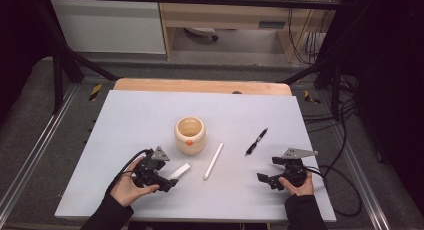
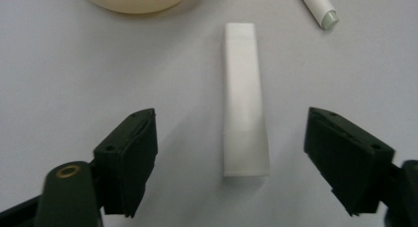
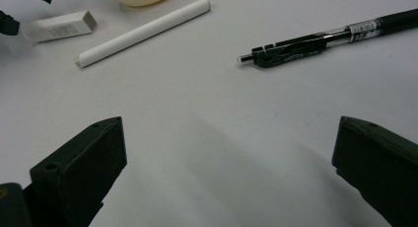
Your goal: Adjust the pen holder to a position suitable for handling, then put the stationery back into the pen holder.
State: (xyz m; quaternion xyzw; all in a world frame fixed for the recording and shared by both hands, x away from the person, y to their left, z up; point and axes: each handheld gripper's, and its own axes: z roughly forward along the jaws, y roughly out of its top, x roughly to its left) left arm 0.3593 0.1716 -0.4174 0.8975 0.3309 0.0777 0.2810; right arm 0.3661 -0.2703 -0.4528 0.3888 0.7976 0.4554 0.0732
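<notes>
Your cup looks empty — the white eraser lies on the table between your left gripper jaws, open, untouched; right gripper jaws gape too.

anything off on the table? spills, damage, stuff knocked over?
Nothing stands out. The cup stands upright, with no spill on the table. The white eraser, white pen and black pen lie flat and apart, all looking intact. The left gripper straddles the eraser's near end without touching it.
</notes>
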